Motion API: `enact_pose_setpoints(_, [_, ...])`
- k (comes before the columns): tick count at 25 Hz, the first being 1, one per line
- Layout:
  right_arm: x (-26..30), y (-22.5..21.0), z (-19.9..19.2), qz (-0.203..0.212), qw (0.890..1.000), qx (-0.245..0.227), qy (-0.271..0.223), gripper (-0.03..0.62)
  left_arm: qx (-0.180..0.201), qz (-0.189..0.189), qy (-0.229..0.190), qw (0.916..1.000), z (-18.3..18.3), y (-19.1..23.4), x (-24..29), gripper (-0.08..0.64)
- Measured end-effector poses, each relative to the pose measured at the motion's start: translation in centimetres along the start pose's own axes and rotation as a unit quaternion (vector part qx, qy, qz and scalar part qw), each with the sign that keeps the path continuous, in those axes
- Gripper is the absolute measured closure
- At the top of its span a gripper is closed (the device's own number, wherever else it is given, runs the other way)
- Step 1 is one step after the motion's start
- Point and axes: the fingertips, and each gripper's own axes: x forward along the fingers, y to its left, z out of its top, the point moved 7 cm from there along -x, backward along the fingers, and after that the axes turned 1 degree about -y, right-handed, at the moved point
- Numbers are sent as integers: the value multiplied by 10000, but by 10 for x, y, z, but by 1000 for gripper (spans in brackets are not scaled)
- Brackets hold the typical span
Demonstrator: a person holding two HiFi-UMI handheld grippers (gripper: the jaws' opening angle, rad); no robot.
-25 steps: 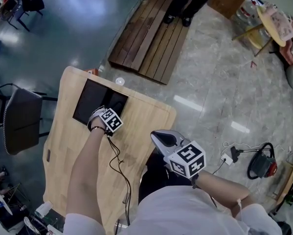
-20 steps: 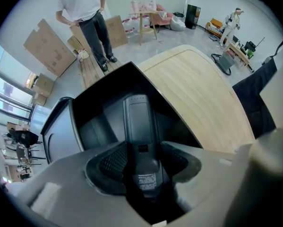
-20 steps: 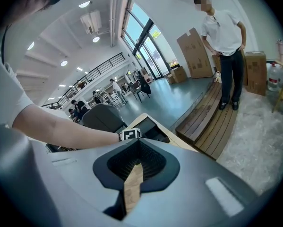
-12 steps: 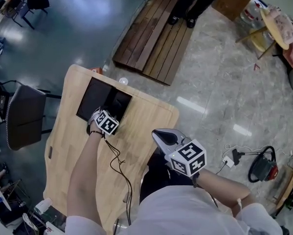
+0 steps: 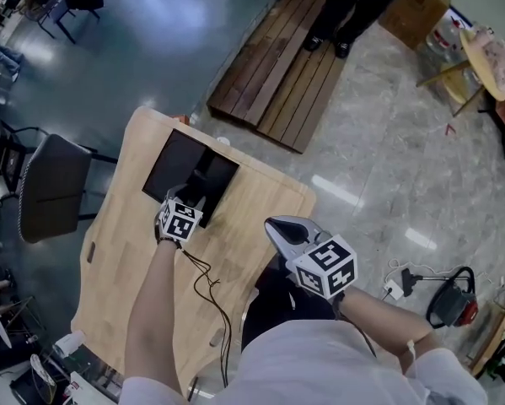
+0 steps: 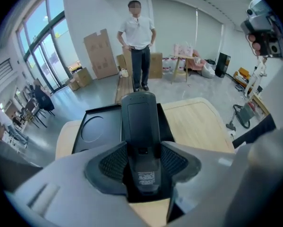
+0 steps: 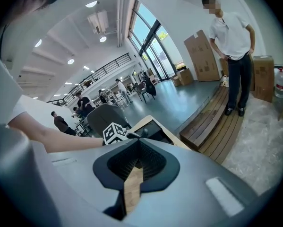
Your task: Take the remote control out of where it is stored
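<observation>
A black remote control (image 6: 140,126) stands lengthwise between the ribbed pads of my left gripper (image 6: 142,160), which is shut on its lower end. Behind it a black tray (image 6: 96,126) with a round recess lies on the wooden table (image 6: 198,122). In the head view the left gripper (image 5: 183,209) sits at the tray's (image 5: 172,163) near edge. My right gripper (image 5: 282,230) hovers off the table's near right corner, shut with nothing between its pads; in its own view the right gripper (image 7: 136,162) looks toward the left gripper's marker cube (image 7: 114,133).
A dark chair (image 5: 54,188) stands left of the table. A slatted wooden platform (image 5: 277,66) lies beyond the table, and a person (image 6: 137,46) stands on it. A thin black cable (image 5: 203,289) trails over the table. A vacuum cleaner (image 5: 454,298) is on the floor at right.
My left gripper has drawn back from over the tray toward the table's near side, carrying the remote. The right gripper has hardly moved.
</observation>
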Motion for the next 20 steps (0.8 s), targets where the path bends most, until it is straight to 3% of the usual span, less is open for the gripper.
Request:
enact_pose_setpoints(4, [2,3,6,109,9999,-122,3,565,-644,184,-529,9964,5,2,-31,339])
enact_pose_setpoints(8, [5,11,15,258,9993,-271,-16,565,-1320,334,-1111,9844,7,-4,-74,339])
enact_pose_setpoints(15, [23,41,30,596,9961,-650,44,565,-2098,705,-2000,9545,5,-26,-163,339])
enact_pose_setpoints(20, [29,68,39,905,9926,-804,44,565,-2601,1013,-2573,9252,1,-44,-224,339])
